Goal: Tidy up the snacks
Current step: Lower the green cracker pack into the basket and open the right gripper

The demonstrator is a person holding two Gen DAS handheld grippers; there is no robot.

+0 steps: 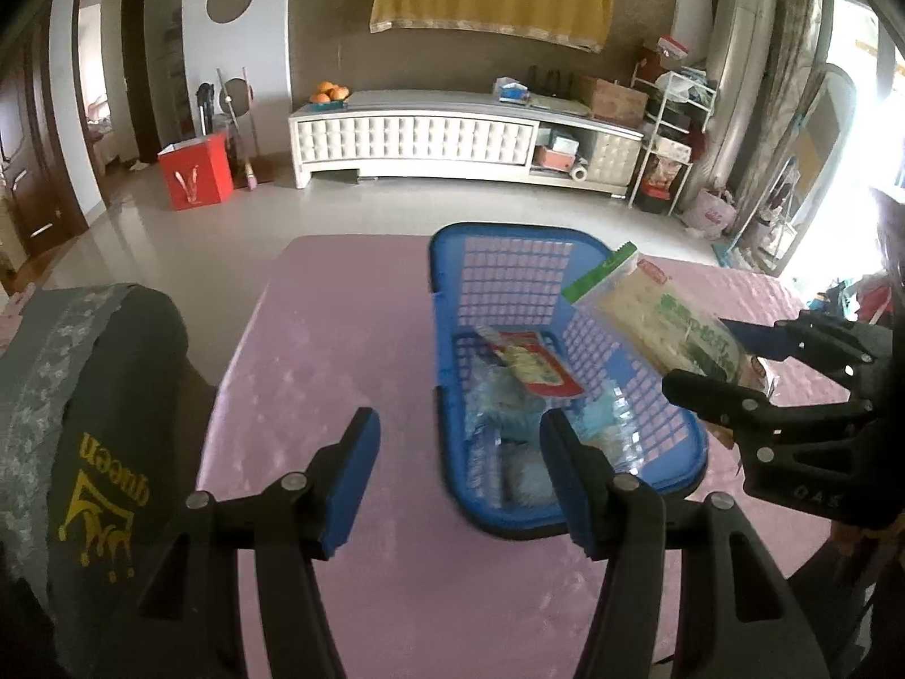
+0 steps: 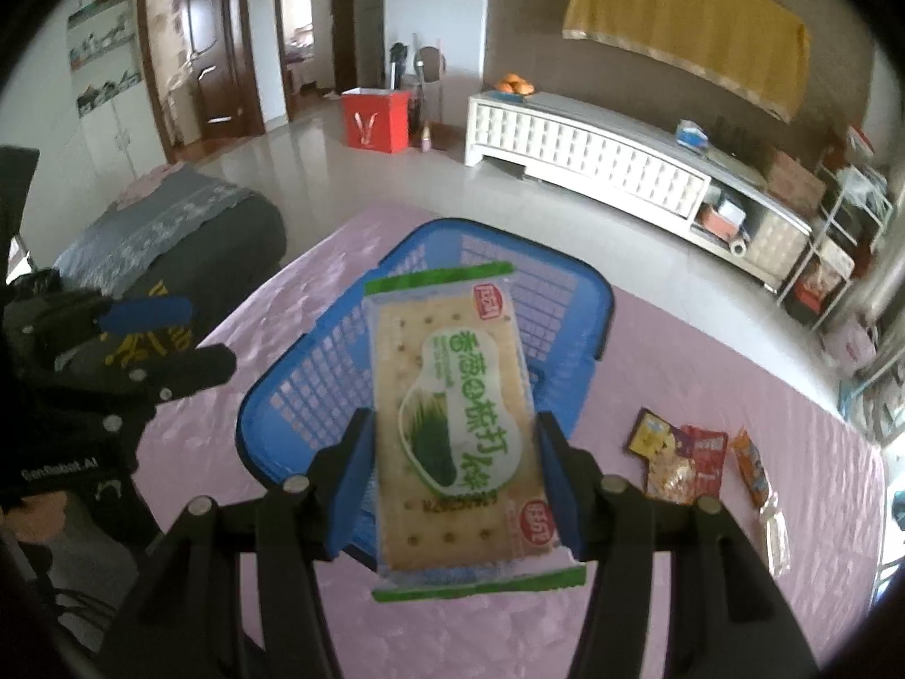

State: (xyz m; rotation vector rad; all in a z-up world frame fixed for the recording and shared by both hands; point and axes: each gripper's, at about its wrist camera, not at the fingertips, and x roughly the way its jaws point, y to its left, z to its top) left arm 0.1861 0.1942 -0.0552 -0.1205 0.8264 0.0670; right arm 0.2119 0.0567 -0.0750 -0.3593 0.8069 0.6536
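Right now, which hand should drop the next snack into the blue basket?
The right one. The right gripper is clamped on the cracker packet above the blue basket. The left gripper is open and holds nothing.

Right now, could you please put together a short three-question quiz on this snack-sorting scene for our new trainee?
1. True or false: the right claw is closed on the green-and-white cracker packet.
2. Multiple choice: the left claw is A) gripping a snack, B) open with nothing between its pads, C) out of view.
3. Short answer: where do the small loose snack packets lie relative to the blue basket in the right wrist view?

Key
1. True; its pads press the packet's sides.
2. B.
3. On the pink tablecloth, outside the basket, to its right.
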